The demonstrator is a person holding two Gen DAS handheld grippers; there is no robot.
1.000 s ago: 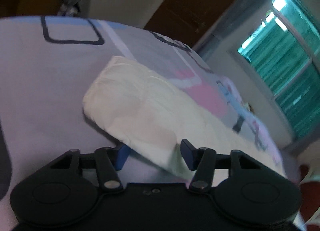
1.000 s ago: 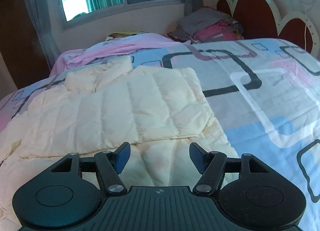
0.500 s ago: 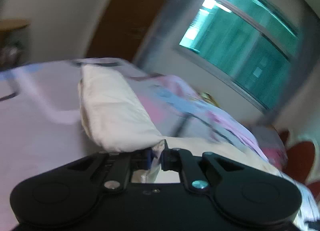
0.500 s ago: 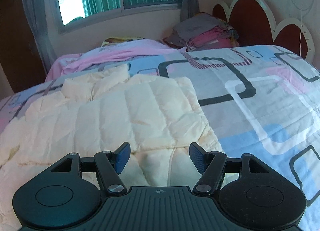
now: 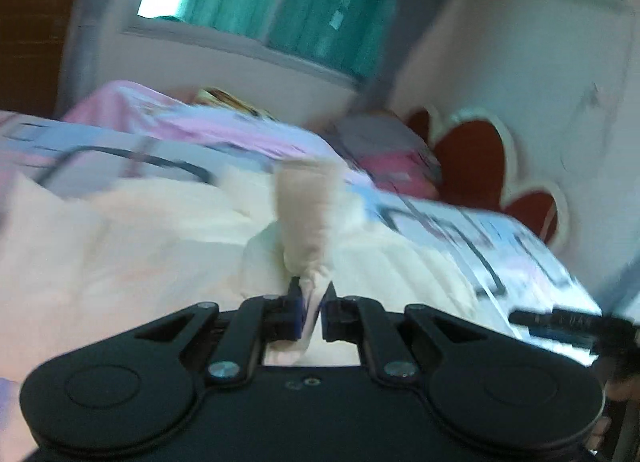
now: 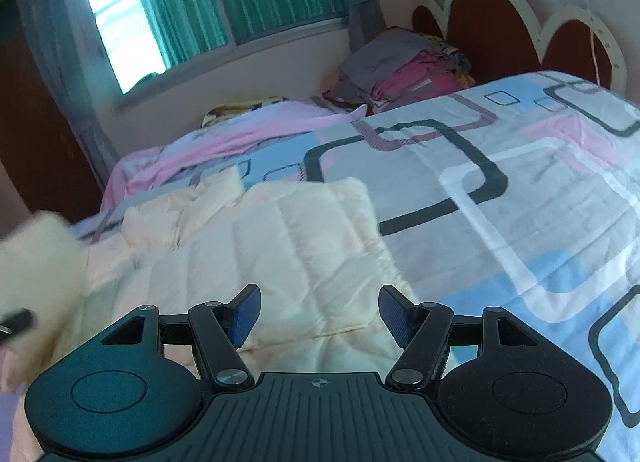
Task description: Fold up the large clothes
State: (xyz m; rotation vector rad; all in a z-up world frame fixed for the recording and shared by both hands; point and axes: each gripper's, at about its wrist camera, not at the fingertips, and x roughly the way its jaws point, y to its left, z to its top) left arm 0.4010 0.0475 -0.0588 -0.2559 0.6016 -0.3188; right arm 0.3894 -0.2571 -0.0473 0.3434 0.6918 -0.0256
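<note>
Since 1 s ago left gripper (image 5: 311, 294) swings from sleeve edge toward headboard (image 5: 476, 166), jaws now pinching cream jacket (image 5: 120, 246) sleeve, view blurred | right wrist: right gripper (image 6: 320, 312) jaws spread, empty, above jacket on patterned bedspread (image 6: 520, 198)

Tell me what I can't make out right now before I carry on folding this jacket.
- Left wrist view: motion blur smears the cream jacket; which part the left gripper pinches is unclear.
- Right wrist view: the jacket's near hem is hidden behind the right gripper, whose jaws stand open and empty.
- Right wrist view: the lifted cloth at the left edge is blurred and cut off.
</note>
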